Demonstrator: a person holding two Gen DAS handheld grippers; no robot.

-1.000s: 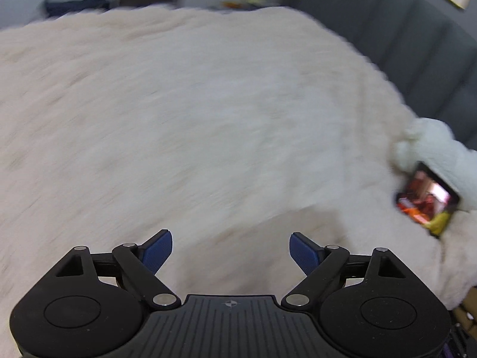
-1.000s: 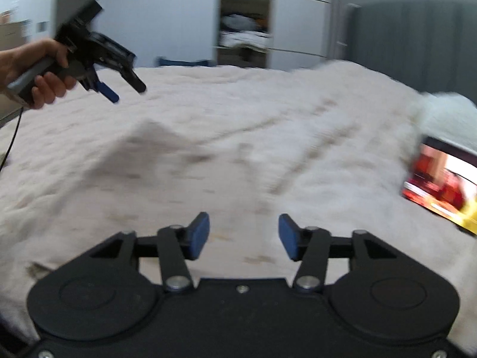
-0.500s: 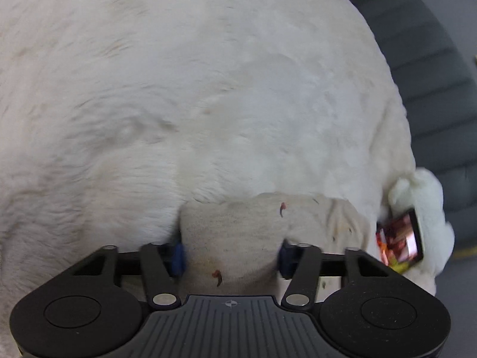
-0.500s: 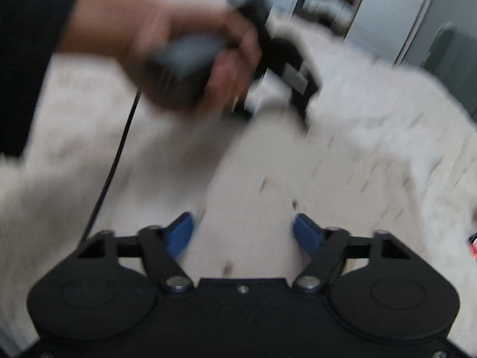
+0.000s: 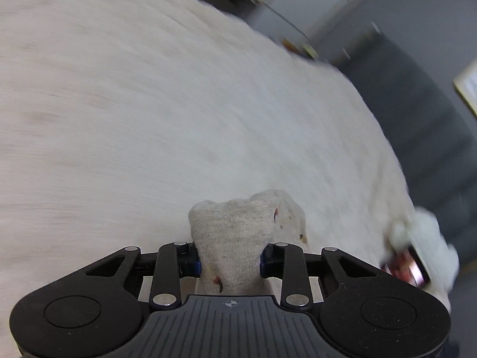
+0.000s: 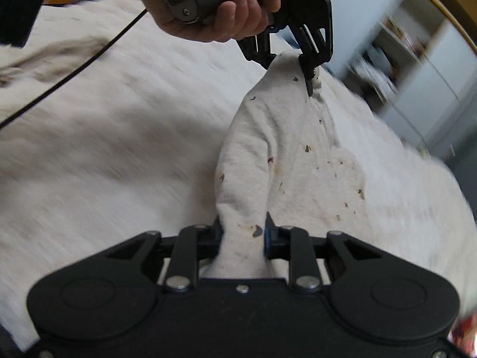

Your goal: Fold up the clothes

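Right wrist view: right claw [image 6: 243, 234] pinches the garment [image 6: 286, 161] at 6 o'clock, left claw [image 6: 293, 59] clamps it at 12, above the bed [image 6: 104, 149]. Keep both grips level and taut.

Motion blur smears the bed cover [image 5: 149, 104] and the shelves [image 6: 387, 59] behind, the garment [image 5: 235, 238] hides both blue fingertips of the left gripper [image 5: 229, 264], and the phone [image 5: 408, 268] at the right is too blurred to read.
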